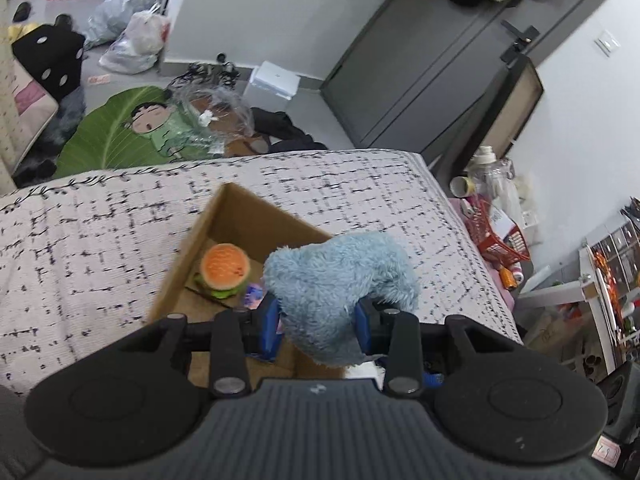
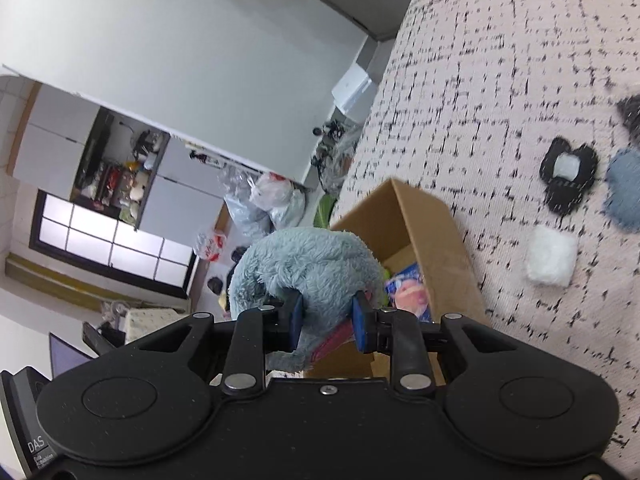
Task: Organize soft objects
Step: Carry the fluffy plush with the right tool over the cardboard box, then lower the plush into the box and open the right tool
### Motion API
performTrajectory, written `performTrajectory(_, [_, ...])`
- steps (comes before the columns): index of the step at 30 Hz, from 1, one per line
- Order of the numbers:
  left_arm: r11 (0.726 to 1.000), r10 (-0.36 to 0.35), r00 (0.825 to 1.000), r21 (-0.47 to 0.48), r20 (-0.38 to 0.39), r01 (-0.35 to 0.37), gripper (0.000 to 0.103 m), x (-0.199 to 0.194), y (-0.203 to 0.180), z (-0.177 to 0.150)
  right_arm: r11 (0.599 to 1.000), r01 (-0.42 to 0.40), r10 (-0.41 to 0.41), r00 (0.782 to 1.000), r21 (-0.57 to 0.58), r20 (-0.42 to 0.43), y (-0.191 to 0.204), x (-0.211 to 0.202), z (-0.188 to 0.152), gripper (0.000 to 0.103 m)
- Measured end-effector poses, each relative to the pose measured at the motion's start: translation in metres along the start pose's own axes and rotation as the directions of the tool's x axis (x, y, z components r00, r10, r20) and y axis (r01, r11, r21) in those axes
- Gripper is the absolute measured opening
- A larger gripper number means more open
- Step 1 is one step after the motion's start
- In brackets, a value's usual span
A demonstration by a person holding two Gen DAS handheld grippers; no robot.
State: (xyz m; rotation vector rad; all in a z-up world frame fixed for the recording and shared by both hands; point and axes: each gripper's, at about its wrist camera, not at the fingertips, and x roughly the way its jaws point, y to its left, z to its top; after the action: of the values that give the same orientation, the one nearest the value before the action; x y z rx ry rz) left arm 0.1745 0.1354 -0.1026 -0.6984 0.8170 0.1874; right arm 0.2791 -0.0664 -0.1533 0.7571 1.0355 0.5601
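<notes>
My left gripper is shut on a fluffy light-blue plush toy and holds it over the open cardboard box on the bed. My right gripper is shut on the same blue plush, above the box. Inside the box lie a plush hamburger and a small colourful packet. On the bedspread to the right lie a white soft square, a black-and-white soft piece and a blue soft piece.
The bed has a pale checked cover. Beyond its far edge the floor holds plastic bags, a green leaf cushion and a white box. A red basket and bottles stand beside the bed on the right.
</notes>
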Motion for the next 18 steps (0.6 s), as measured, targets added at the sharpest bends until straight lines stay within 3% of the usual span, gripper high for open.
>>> performTrajectory(11, [0.996,0.025,0.998,-0.08,-0.065,-0.03,0.037,0.022,0.046,0.006,0.997,0.075,-0.076,0.995,-0.02,-0.061,0.003,0.038,-0.017,0.027])
performTrajectory(15, [0.995,0.047,0.996,-0.083,-0.077,-0.053,0.038,0.027,0.053,0.008,0.997,0.083,-0.083,0.993,-0.006,-0.081,0.003,0.048,-0.019,0.03])
performTrajectory(18, [0.995,0.076,0.994,-0.058,-0.081,-0.081,0.04,0.028,0.054,0.01,0.996,0.094,-0.093,0.992,0.006,-0.09,0.001,0.051,-0.019,0.04])
